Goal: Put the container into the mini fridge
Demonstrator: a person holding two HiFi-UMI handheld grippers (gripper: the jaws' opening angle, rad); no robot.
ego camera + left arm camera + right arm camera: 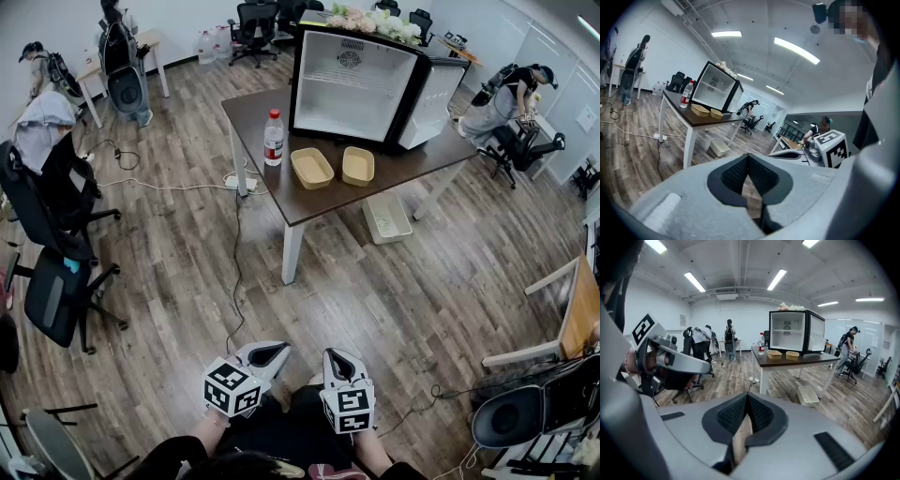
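Two tan open-topped containers sit side by side on the brown table (pixel 319 202), the left container (pixel 312 168) and the right container (pixel 357 166) just apart. Both lie directly in front of the mini fridge (pixel 352 86), which stands on the same table. Its door (pixel 436 98) is swung open to the right, showing a white interior. From this far off I cannot tell whether either container holds anything.

A red-capped water bottle (pixel 273 139) stands upright just left of them. Pale flowers (pixel 375 21) lie on the fridge top. A white bin (pixel 386 217) on the floor is partly hidden by the table edge.

Well apart from the table, low in the head view, the left gripper (pixel 267 354) and right gripper (pixel 339 361) are side by side. Each has its jaws closed tip to tip on nothing. The arms holding them are cut off by the bottom edge.
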